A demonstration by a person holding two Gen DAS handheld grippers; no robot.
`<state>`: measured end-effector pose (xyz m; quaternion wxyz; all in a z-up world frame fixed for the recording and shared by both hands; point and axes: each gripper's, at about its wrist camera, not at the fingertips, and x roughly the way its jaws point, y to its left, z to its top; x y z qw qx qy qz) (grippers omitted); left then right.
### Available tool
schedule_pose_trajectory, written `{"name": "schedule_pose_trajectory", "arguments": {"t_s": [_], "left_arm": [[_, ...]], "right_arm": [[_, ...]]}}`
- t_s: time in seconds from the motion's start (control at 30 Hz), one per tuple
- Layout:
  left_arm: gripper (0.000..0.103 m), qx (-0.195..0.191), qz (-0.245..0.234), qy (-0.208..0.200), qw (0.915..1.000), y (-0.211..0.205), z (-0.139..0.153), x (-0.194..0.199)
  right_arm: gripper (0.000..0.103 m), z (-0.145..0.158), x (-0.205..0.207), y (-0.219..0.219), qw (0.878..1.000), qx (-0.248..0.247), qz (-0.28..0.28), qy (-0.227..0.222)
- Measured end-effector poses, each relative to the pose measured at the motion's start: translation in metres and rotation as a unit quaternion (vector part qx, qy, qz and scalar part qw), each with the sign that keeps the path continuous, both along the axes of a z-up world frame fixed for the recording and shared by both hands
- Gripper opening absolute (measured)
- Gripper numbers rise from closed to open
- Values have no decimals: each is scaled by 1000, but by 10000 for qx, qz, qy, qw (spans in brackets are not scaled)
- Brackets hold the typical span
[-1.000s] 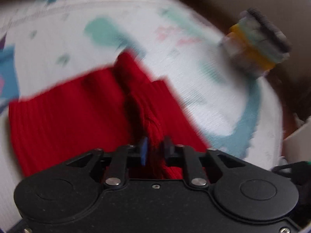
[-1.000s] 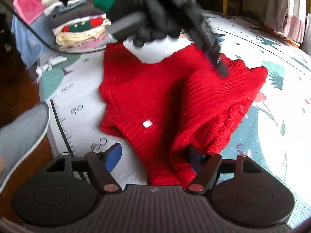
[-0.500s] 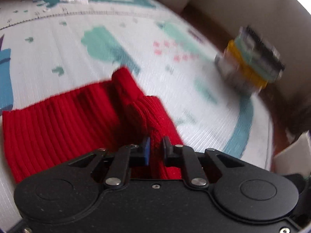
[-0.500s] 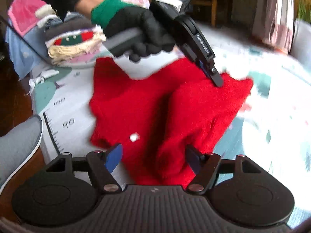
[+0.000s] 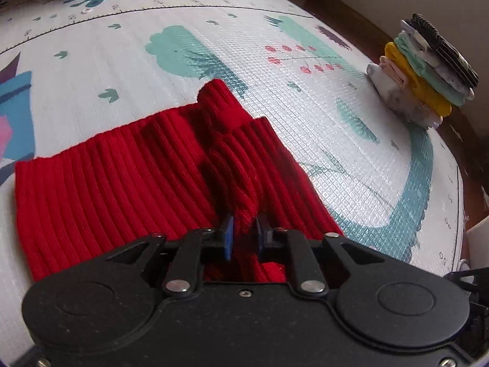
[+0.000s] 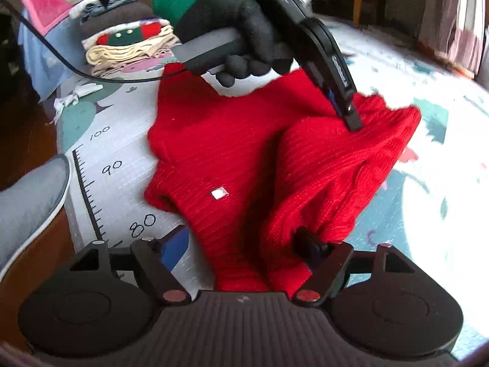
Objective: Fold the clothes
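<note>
The red sweater (image 6: 232,165) lies on the play mat (image 5: 305,70). The left gripper (image 5: 244,235) pinches a bunched fold of it. The right gripper (image 6: 241,244) sits spread wide at its near edge.

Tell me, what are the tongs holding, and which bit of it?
The left tongs pinch a bunched fold at the ribbed edge of the red knitted sweater. The right tongs are open, holding nothing.
</note>
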<state>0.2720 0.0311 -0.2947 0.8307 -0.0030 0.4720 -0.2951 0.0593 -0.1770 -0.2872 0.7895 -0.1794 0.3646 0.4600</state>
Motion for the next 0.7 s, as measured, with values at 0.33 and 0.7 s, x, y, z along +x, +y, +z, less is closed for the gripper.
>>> {"name": "schedule_pose_trajectory", "arguments": {"t_s": [0.33, 0.7], "left_arm": [[31, 157, -1604, -911, 9827, -22, 38, -30], [35, 1319, -2206, -1104, 9601, -58, 15, -28]], "right_arm": [[30, 9, 24, -2, 9994, 124, -120, -315], [28, 13, 28, -6, 9959, 684, -173, -575]]}}
